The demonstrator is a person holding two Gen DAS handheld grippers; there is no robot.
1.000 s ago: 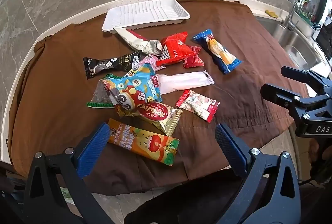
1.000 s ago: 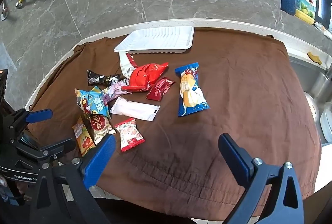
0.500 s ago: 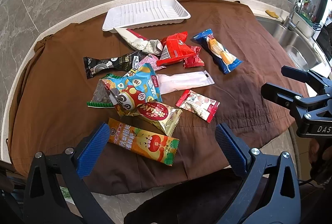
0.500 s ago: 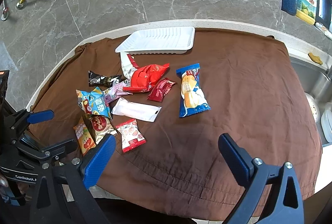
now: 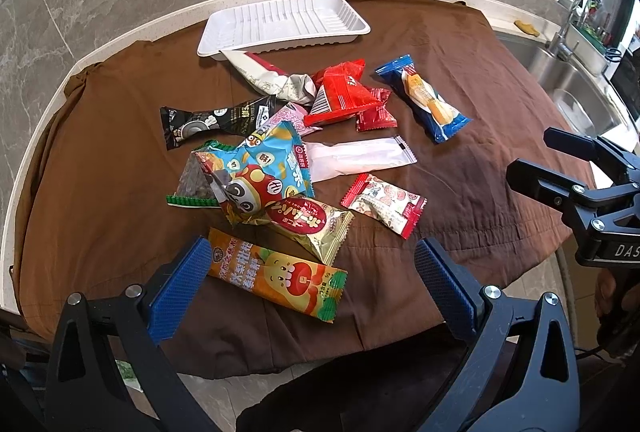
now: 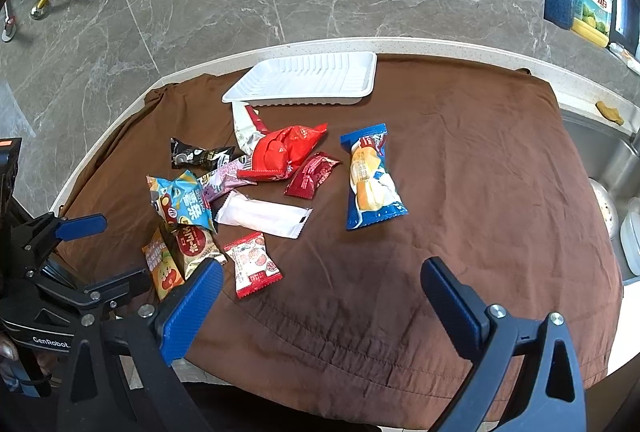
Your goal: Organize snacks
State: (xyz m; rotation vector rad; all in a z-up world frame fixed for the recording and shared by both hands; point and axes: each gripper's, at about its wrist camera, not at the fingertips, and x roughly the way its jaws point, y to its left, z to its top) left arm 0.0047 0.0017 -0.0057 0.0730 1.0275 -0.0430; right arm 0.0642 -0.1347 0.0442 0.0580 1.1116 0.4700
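Both claws stand wide apart and hold nothing. We see the left gripper (image 5: 312, 288) hanging over the near edge of the brown cloth (image 5: 460, 52), its blue pads (image 5: 180, 292) spread to either side of the orange snack pack (image 5: 276, 274); the right gripper (image 6: 320, 300) hangs over the near edge further right, above bare cloth, with the small red-and-white candy pack (image 6: 253, 264) just beyond its left pad.

Working away from the near edge, we find the snacks heaped toward the cloth's left half. The orange pack lies nearest, flat and apart from the pads. Just behind it a gold pack (image 5: 308, 226) overlaps a light-blue cartoon bag (image 5: 260, 168), which sits on a clear green-edged packet (image 5: 192, 188). To the right of these lie the candy pack and, behind it, a long white sachet (image 5: 360, 162).

Further back we see a black wrapper (image 5: 212, 122), a pink packet (image 5: 292, 118) partly buried, a bright red bag (image 5: 340, 94) resting over a small dark-red sachet (image 5: 374, 112) — and, set apart on the right, a blue bread pack (image 5: 426, 102) lying alone.

A crumpled white-and-red wrapper (image 5: 260, 72) reaches back to touch the white tray (image 5: 280, 20), which stands empty at the far edge of the cloth.
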